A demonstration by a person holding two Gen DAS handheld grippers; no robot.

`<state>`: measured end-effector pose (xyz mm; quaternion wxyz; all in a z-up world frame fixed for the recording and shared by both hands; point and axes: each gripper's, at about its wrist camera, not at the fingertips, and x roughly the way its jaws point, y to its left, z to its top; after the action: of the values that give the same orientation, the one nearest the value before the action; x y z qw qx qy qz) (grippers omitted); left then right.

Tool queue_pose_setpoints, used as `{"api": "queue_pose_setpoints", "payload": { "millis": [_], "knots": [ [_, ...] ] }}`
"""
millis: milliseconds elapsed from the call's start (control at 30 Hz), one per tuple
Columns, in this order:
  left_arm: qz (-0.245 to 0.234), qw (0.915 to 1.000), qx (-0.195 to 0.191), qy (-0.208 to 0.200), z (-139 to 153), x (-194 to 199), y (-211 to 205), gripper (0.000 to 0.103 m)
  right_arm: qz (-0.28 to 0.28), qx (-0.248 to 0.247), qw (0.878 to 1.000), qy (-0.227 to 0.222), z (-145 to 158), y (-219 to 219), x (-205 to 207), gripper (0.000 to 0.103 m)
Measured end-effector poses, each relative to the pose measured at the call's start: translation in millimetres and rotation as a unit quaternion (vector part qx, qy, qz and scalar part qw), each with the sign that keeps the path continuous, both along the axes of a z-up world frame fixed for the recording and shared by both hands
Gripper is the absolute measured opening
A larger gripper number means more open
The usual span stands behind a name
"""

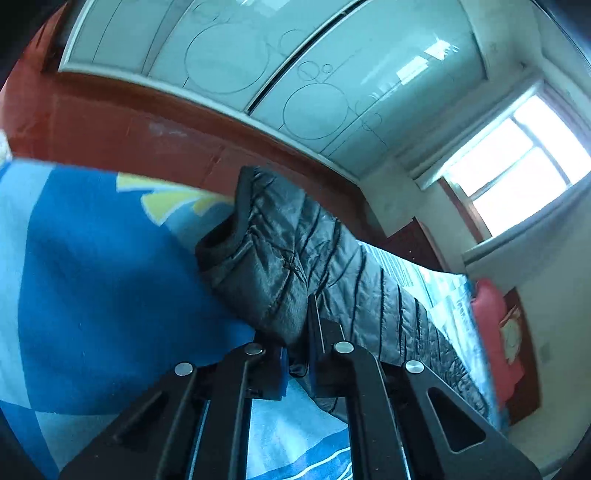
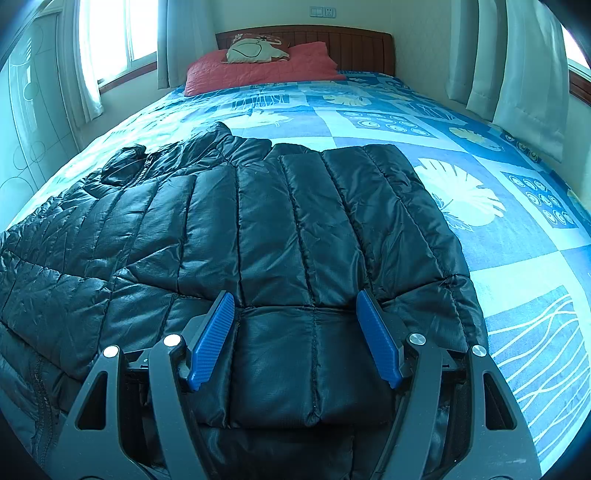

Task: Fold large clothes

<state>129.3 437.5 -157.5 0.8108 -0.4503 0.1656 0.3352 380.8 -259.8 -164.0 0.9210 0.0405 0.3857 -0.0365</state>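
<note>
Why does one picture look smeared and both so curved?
Left wrist view: motion blur, tilted, window blown out white behind the jacket. Right wrist view: sharp, but the fisheye lens bows the bed and darkens the corners; window glare too.

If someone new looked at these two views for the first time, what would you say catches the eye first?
The black puffer jacket dominates, spread across the near half of the blue patterned bedspread. The right gripper hangs open just above the jacket's near edge, its blue pads wide apart, while the left gripper is clamped on a fold of the jacket. At the far end, a red pillow lies against the wooden headboard.
</note>
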Motion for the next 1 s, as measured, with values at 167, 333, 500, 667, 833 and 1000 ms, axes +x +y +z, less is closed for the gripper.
{"api": "queue_pose_setpoints", "payload": {
  "millis": [167,333,500,667,833,1000],
  "knots": [
    [-0.036,0.9934,0.106,0.025,37.6,35.3,-39.6,0.006,0.000,0.001,1.000,-0.001,-0.1,-0.1,0.0,0.068],
    [-0.119,0.9719,0.201,0.028,75.9,83.0,-106.8,0.006,0.000,0.001,1.000,-0.001,-0.3,0.6,0.0,0.068],
    [-0.212,0.9469,0.242,0.017,103.7,138.3,-179.4,0.006,-0.001,0.001,1.000,-0.001,-0.8,1.1,-0.2,0.068],
    [-0.300,0.9032,0.307,0.019,115.3,179.6,-274.9,0.006,0.000,0.006,1.000,-0.004,-0.3,0.0,0.6,0.069],
    [-0.374,0.8637,0.336,0.035,95.9,204.5,-357.8,0.006,0.002,0.013,1.000,-0.006,1.6,-2.5,3.3,0.070],
    [-0.442,0.8228,0.352,0.067,65.7,224.3,-428.4,0.006,0.002,0.019,1.000,-0.010,0.1,-3.6,4.1,0.071]
  ]
}}
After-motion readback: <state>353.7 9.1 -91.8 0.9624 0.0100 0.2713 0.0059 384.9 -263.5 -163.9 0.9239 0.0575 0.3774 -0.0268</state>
